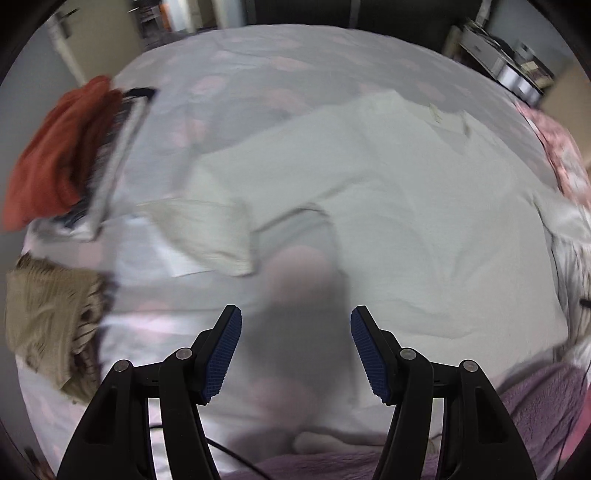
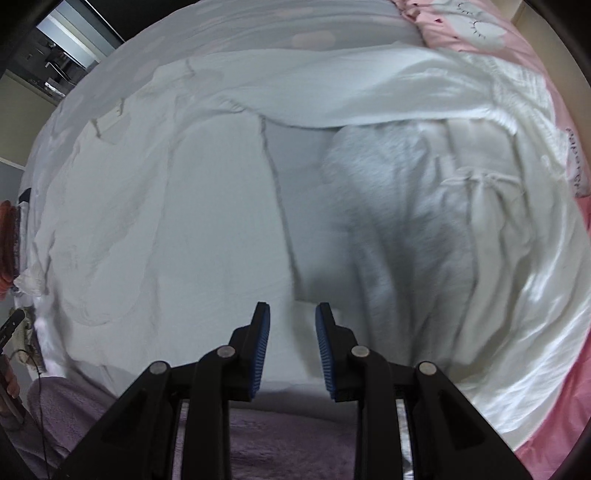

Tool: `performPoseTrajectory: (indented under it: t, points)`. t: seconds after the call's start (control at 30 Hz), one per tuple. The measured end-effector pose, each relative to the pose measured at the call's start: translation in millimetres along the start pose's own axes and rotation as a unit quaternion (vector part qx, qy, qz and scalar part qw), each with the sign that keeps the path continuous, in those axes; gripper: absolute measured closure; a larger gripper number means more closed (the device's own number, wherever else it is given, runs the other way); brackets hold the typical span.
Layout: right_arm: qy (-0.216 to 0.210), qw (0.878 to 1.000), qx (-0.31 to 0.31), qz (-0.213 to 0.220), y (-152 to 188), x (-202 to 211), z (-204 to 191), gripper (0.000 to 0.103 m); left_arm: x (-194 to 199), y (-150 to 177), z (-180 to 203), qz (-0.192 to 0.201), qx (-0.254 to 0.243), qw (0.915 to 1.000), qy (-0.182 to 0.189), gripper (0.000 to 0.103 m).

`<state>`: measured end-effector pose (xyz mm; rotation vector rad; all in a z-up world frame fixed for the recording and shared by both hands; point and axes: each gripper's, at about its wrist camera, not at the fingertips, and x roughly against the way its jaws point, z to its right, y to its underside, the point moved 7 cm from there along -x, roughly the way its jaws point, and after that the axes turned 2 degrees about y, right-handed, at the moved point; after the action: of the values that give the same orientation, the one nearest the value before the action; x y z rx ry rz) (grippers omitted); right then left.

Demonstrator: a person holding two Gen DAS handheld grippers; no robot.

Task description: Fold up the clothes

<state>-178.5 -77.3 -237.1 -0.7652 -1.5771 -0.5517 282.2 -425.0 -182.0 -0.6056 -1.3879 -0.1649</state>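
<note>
A pale off-white long-sleeved garment (image 1: 388, 206) lies spread on the bed, one sleeve (image 1: 207, 225) reaching left toward its cuff. My left gripper (image 1: 295, 325) hovers above the garment's near edge, open, with nothing between its blue pads. In the right wrist view the same pale garment (image 2: 177, 206) fills the left half, a dark seam running down it. A grey garment (image 2: 399, 206) lies crumpled to its right. My right gripper (image 2: 291, 317) hangs over the pale fabric near that seam, its jaws partly apart and holding nothing.
A red cloth (image 1: 55, 155) on a stack of folded clothes (image 1: 110, 162) sits at the bed's left, with a beige knit (image 1: 51, 325) nearer. White crumpled fabric (image 2: 517, 258) and pink bedding (image 2: 480, 33) lie at right. A purple blanket (image 1: 543, 406) covers the near edge.
</note>
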Motion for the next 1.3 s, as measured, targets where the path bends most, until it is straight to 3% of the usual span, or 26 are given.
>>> performPoseTrajectory:
  t: [0.13, 0.47, 0.7, 0.73, 0.77, 0.8, 0.87, 1.07, 1.2, 1.3]
  points:
    - [-0.069, 0.997, -0.010, 0.015, 3, -10, -32, 0.078, 12, -8, -50, 0.017, 0.071, 0.9973, 0.008, 0.040]
    - [-0.199, 0.975, -0.018, 0.098, -22, -18, -112, 0.078, -27, -52, -86, 0.012, 0.114, 0.9925, -0.043, 0.040]
    - [-0.205, 0.965, 0.004, 0.163, -33, -42, -129, 0.078, -61, -79, -108, 0.001, 0.133, 0.9880, -0.079, 0.040]
    - [-0.202, 0.965, 0.003, 0.168, -34, -45, -127, 0.077, -68, -80, -109, -0.005, 0.131, 0.9881, -0.081, 0.049]
    - [-0.195, 0.965, 0.002, 0.174, -36, -47, -125, 0.077, -75, -80, -110, -0.015, 0.127, 0.9877, -0.090, 0.076]
    - [-0.188, 0.966, 0.002, 0.180, -37, -49, -123, 0.077, -81, -80, -112, -0.026, 0.122, 0.9871, -0.101, 0.087]
    - [-0.177, 0.966, 0.005, 0.188, -40, -51, -119, 0.077, -84, -82, -115, -0.023, 0.116, 0.9864, -0.114, 0.097]
    - [-0.181, 0.964, 0.012, 0.196, -50, -57, -121, 0.077, -40, -110, -137, 0.026, 0.093, 0.9826, -0.159, 0.098]
    - [-0.183, 0.964, 0.019, 0.191, -57, -65, -127, 0.077, -11, -133, -179, 0.051, 0.123, 0.9692, -0.207, 0.098]
    - [-0.183, 0.965, 0.024, 0.189, -61, -70, -130, 0.077, -19, -142, -203, 0.039, 0.140, 0.9630, -0.227, 0.098]
